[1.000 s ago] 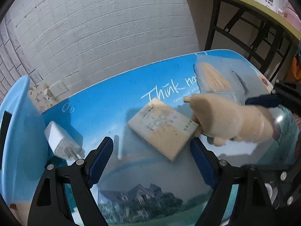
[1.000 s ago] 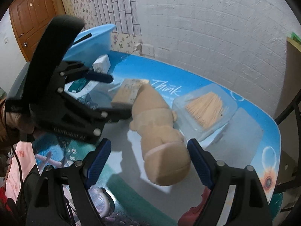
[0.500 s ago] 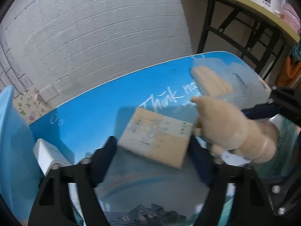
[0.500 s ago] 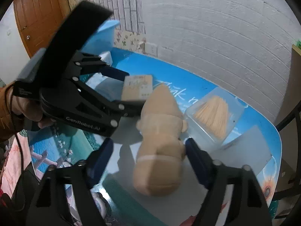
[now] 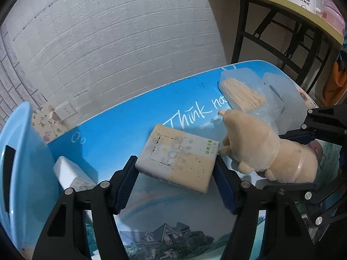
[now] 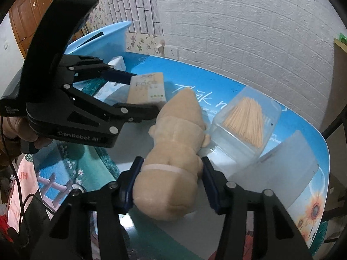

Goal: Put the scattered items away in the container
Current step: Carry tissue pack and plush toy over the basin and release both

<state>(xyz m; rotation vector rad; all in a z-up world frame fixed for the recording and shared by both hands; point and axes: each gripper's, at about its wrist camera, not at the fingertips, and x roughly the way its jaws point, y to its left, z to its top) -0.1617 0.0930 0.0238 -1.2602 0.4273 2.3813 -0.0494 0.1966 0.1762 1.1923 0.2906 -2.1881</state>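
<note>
My left gripper (image 5: 175,179) is shut on a flat beige tissue pack (image 5: 176,162), its blue pads pressing both short sides; the pack also shows in the right wrist view (image 6: 146,90). My right gripper (image 6: 169,186) is shut on a tan plush toy (image 6: 173,153), squeezing its thick end; the toy also shows in the left wrist view (image 5: 266,149). The light blue container (image 5: 19,162) stands at the table's left end, also in the right wrist view (image 6: 102,41). A white charger (image 5: 69,173) lies next to it.
A clear box of toothpicks (image 6: 245,119) sits just right of the toy, with its loose lid (image 6: 290,164) beyond. A white brick wall backs the table. A dark-framed shelf (image 5: 282,17) stands off the right end.
Both grippers moved forward and closed: the left onto the tissue pack, the right onto the plush toy. Both were open one second ago.
</note>
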